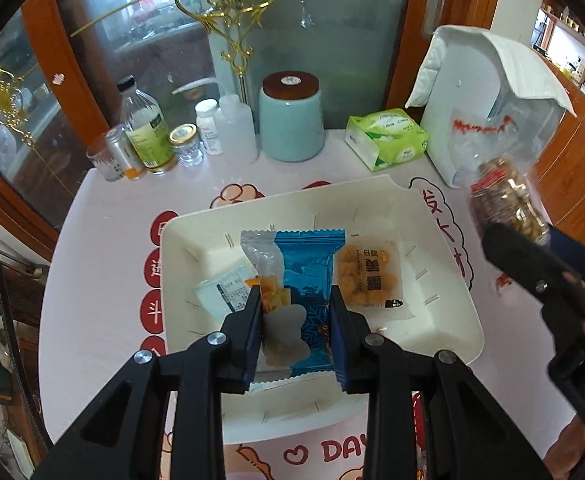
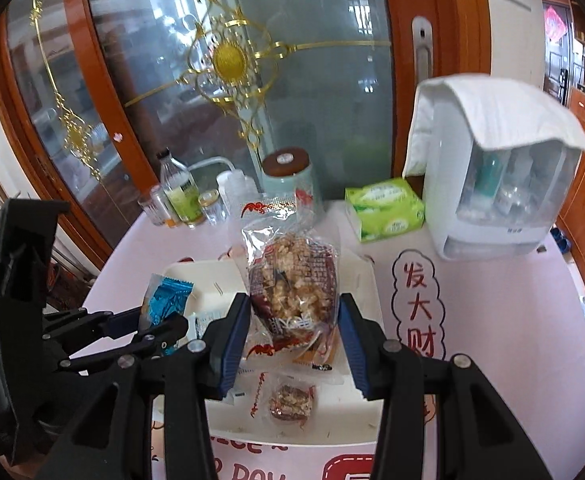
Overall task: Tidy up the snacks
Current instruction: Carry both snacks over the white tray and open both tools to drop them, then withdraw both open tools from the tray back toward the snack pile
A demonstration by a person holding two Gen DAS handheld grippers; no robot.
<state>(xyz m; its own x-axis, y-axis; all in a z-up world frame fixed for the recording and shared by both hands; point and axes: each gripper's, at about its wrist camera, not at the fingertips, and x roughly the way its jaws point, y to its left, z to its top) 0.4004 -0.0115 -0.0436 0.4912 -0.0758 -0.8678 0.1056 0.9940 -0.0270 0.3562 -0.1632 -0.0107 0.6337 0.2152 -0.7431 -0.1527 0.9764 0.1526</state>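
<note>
A white tray (image 1: 444, 312) sits on the pink table. My left gripper (image 1: 297, 334) is shut on a blue snack packet (image 1: 310, 268) and holds it above the tray; it also shows in the right wrist view (image 2: 166, 300). My right gripper (image 2: 292, 344) is shut on a clear bag of brown puffed-rice snack (image 2: 292, 280), held above the tray (image 2: 332, 420); the bag also shows at the right of the left wrist view (image 1: 508, 200). In the tray lie an orange snack packet (image 1: 366, 280), a white packet (image 1: 222, 290) and a small brown snack packet (image 2: 290, 400).
At the table's back stand bottles and jars (image 1: 152, 136), a pale blue canister (image 1: 290, 118), a green tissue pack (image 1: 386, 138) and a white cloth-covered dispenser (image 1: 480, 104). A glass door stands behind them. The table drops off at left.
</note>
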